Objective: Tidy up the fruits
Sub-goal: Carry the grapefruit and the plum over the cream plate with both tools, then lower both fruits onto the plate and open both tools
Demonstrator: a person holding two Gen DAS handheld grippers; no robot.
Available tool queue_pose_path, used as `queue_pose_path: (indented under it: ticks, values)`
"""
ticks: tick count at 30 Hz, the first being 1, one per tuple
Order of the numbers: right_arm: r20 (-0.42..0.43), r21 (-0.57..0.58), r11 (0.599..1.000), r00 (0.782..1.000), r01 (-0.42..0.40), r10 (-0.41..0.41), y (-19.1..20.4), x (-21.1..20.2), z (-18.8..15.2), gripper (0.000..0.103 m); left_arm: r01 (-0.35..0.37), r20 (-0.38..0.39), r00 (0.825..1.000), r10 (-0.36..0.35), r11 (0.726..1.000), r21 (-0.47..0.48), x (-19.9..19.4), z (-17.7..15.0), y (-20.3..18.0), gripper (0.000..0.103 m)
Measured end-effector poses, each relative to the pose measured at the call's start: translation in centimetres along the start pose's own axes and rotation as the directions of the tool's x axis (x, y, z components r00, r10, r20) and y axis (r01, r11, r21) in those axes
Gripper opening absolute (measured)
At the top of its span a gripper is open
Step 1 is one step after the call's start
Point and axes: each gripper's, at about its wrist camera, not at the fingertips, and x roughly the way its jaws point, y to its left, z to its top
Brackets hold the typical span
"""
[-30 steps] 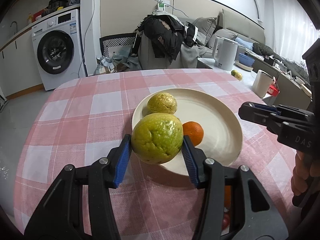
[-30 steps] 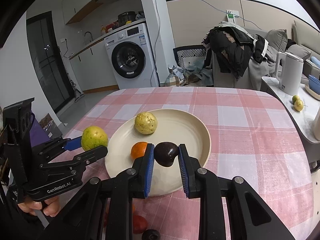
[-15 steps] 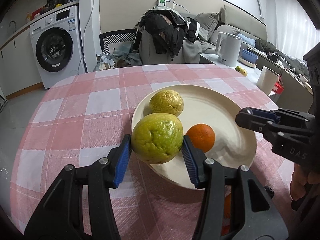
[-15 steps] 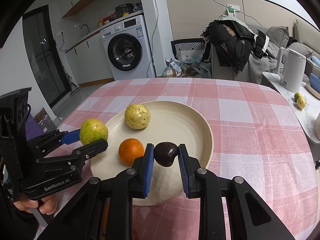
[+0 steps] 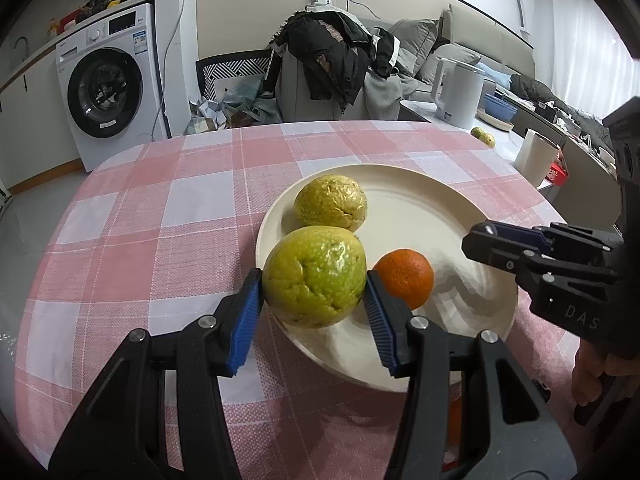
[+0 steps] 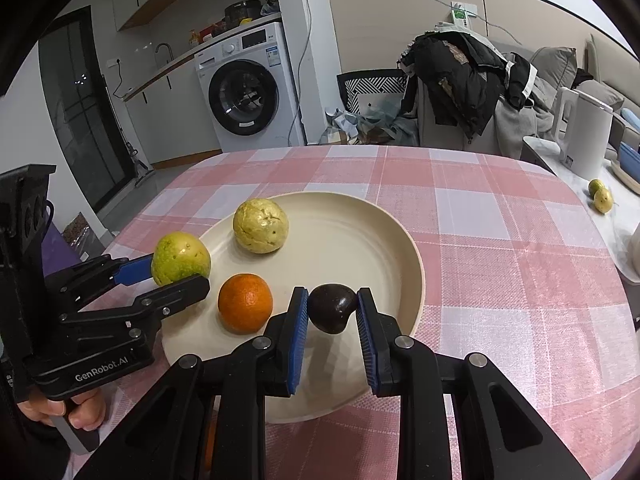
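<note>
A cream plate (image 5: pixel 448 216) (image 6: pixel 360 240) sits on the pink checked tablecloth. On it lie a yellow wrinkled fruit (image 5: pixel 331 201) (image 6: pixel 261 226) and an orange (image 5: pixel 405 278) (image 6: pixel 245 303). My left gripper (image 5: pixel 314 300) (image 6: pixel 172 270) is shut on a green-yellow fruit (image 5: pixel 316 276) (image 6: pixel 181 258), held over the plate's left rim. My right gripper (image 6: pixel 332 312) (image 5: pixel 486 238) is shut on a small dark fruit (image 6: pixel 333 307), held above the plate's near right part.
The round table's edge curves on all sides. A side counter on the right holds a white kettle (image 6: pixel 586 132), two small fruits (image 6: pixel 600 196) and a paper cup (image 5: pixel 534 158). A washing machine (image 5: pixel 108 88) and a clothes-draped chair (image 5: pixel 328 68) stand behind.
Both grippers have moved forward over the plate with their fruits still held. The plate and its fruits look nearer and larger in both views.
</note>
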Motion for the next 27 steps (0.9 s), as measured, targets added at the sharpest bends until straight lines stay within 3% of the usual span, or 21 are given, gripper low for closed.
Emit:
queue_pose_path:
  ticks: [13, 18, 20, 22, 23, 24, 27]
  values:
    - [-0.024, -0.007, 1.000, 1.000, 0.012, -0.012, 0.3, 0.4, -0.1, 0.027, -0.007, 0.000, 1.000, 0.007, 1.000, 0.012, 0.0, -0.1, -0.1, 0.048]
    - [-0.025, -0.014, 0.999, 0.999, 0.032, -0.033, 0.3, 0.1, -0.5, 0.050, -0.002, 0.033, 0.999, 0.001, 0.999, 0.034, -0.8, -0.1, -0.6, 0.048]
    - [-0.022, -0.017, 0.999, 0.999, 0.037, -0.037, 0.2, -0.4, -0.7, 0.055, 0.000, 0.041, 0.999, -0.001, 0.999, 0.039, -1.3, -0.1, -0.7, 0.049]
    - [-0.007, -0.022, 0.999, 0.999, 0.037, -0.037, 0.2, -1.2, -0.9, 0.070, -0.004, 0.050, 0.999, 0.002, 0.999, 0.037, -2.0, -0.2, -0.7, 0.055]
    - [0.001, -0.021, 0.999, 0.999, 0.042, -0.042, 0.2, -1.5, -1.0, 0.086, -0.015, 0.055, 0.998, 0.013, 0.999, 0.036, -2.4, -0.3, -0.7, 0.063]
    - [0.010, -0.018, 0.999, 0.999, 0.046, -0.046, 0.3, -1.9, -1.1, 0.096, -0.048, 0.067, 0.997, 0.046, 0.998, 0.032, -2.9, -0.5, -0.6, 0.070]
    - [0.023, -0.016, 1.000, 0.999, 0.026, -0.025, 0.1, -3.0, -1.6, 0.102, -0.080, 0.088, 0.993, 0.077, 0.996, 0.033, -4.2, -1.0, -0.4, 0.078]
